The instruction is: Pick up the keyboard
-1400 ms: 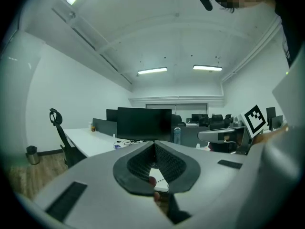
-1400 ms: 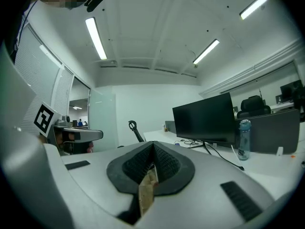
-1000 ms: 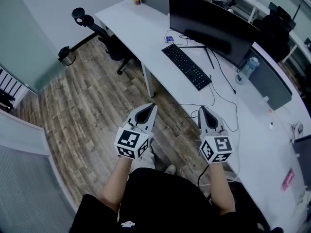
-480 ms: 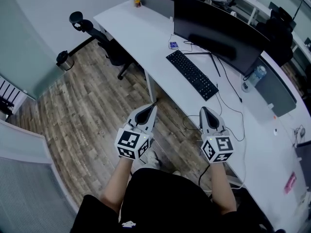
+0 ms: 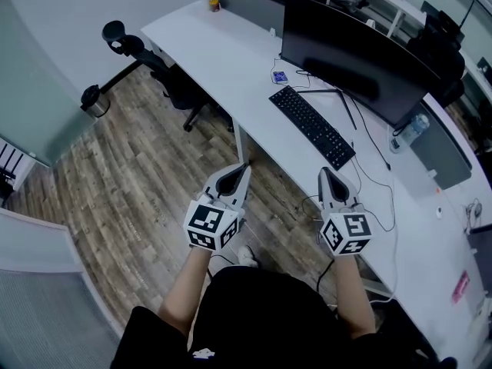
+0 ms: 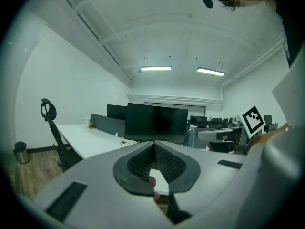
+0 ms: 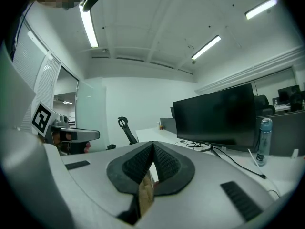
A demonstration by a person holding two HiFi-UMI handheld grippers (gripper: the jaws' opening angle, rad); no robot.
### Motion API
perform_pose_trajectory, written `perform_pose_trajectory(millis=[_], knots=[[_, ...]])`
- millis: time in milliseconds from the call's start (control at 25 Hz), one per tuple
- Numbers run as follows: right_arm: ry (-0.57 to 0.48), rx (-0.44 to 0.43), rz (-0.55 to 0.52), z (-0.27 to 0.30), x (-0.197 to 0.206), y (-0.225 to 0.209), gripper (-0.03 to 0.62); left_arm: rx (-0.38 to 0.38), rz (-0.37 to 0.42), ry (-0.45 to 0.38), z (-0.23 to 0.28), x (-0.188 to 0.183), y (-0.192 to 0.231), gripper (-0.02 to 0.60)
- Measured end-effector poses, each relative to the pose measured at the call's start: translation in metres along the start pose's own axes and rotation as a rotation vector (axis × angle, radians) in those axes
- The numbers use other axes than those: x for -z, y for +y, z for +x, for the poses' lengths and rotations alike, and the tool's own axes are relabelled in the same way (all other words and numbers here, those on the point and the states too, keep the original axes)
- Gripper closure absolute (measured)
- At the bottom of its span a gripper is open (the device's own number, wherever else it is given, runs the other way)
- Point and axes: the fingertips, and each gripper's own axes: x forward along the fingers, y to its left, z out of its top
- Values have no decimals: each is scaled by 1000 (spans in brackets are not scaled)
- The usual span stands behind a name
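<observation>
Black flat keyboard (image 5: pixel 311 126) lies on the long white desk (image 5: pixel 223 52), just in front of the wide black monitor (image 5: pixel 354 52). Compared to one second ago, monitor and keyboard show nearer to both grippers. Left gripper (image 5: pixel 244 167) and right gripper (image 5: pixel 324 172) are well short of the monitor, with jaws pressed together and empty. In both gripper views the jaws hide the keyboard.
</observation>
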Motion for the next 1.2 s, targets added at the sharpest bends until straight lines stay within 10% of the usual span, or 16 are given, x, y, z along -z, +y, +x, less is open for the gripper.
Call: perform_pose_trajectory(millis=[1200], knots=[[28, 60, 5, 91, 1, -9, 589, 52, -50, 46, 57, 18, 83, 581]])
